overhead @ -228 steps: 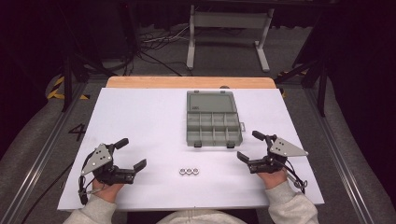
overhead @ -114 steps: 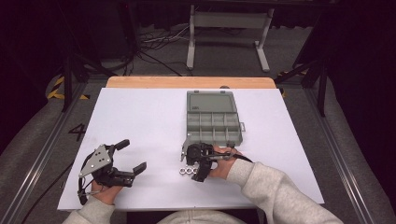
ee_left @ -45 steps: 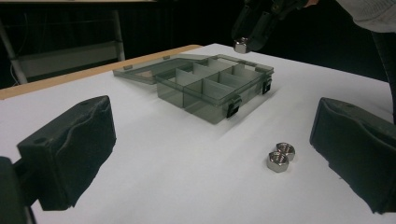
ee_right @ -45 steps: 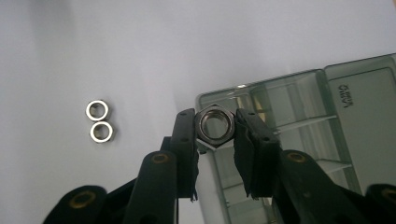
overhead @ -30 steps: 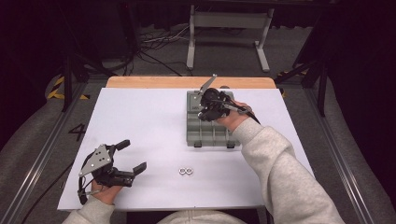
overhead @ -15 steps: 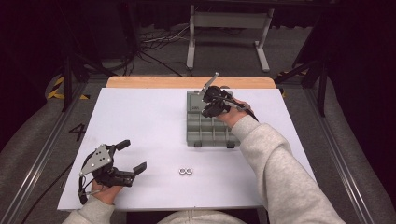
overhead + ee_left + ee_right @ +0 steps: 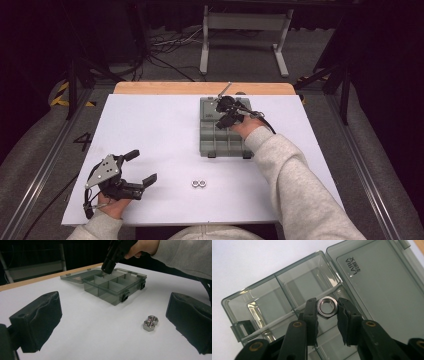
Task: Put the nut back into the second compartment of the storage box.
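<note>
Right gripper [image 7: 326, 308] clamped on a nut [image 7: 326, 306], held flat by its sides over the box [image 7: 223, 131], above a divider between far compartments next to the open lid [image 7: 382, 282]. Left gripper [image 7: 131, 169] released, jaws wide, nothing in them, resting on the tabletop [image 7: 150, 125]. Two more nuts [image 7: 150, 323] lie touching each other on the tabletop, near the box front.

Risks, as I read it: dropping from here could hit the divider, so the nut bounces into the wrong cell or out onto the lid. Grip is on narrow flats, so a twist could slip it.

Lid moulding reads roughly "LASIA", mirrored; the smaller line is unreadable
</note>
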Available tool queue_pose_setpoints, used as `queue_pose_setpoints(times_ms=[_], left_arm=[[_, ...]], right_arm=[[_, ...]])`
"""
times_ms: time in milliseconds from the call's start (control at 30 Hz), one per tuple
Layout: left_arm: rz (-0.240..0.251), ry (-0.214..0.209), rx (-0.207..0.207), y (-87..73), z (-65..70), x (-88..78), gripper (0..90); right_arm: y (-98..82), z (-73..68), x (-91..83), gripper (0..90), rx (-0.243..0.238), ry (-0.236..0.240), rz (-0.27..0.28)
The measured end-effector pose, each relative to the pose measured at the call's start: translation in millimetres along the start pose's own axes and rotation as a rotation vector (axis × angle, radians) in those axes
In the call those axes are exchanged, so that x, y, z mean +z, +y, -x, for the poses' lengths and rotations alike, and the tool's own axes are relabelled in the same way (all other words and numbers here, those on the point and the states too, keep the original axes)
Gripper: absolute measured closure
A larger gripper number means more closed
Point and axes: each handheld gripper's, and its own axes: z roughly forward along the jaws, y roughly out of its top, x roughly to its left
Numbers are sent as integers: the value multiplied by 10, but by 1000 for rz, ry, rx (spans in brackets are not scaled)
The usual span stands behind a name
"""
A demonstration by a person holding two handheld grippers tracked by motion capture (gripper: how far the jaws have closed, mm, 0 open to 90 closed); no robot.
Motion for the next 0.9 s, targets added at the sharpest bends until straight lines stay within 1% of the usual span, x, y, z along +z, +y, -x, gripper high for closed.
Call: queue_pose_setpoints(times_ms=[33,100,133,200,400,500,533,567,667,700,767,900], left_arm=[[-1,0,0,0,0,1,11],[-4,1,2,0,1,2,11],[-5,0,3,0,1,2,11],[-4,0,2,0,0,2,11],[-1,0,6,1,2,2,11],[-3,-3,3,1,1,-1,11],[-3,-3,2,1,0,-1,11],[-4,-4,2,1,0,-1,11],[0,-2,3,1,4,2,11],[0,0,5,2,4,2,11],[-1,0,6,2,4,1,11],[2,2,5,1,5,3,11]], right_arm=[[-11,9,38,701,5,3,-12],[-15,10,50,702,7,5,-18],[-24,9,88,700,9,10,-27],[-27,-1,115,700,5,14,-42],[-28,-5,132,687,5,15,-54],[-22,-15,90,573,4,1,-37],[-11,-40,27,496,-6,-5,-14],[-11,-40,27,496,-6,-5,-14],[12,-97,-99,352,-16,-16,31],[23,-140,-160,312,-20,-17,48],[35,-221,-253,253,-33,-16,76],[51,-399,-406,187,-70,-8,106]])
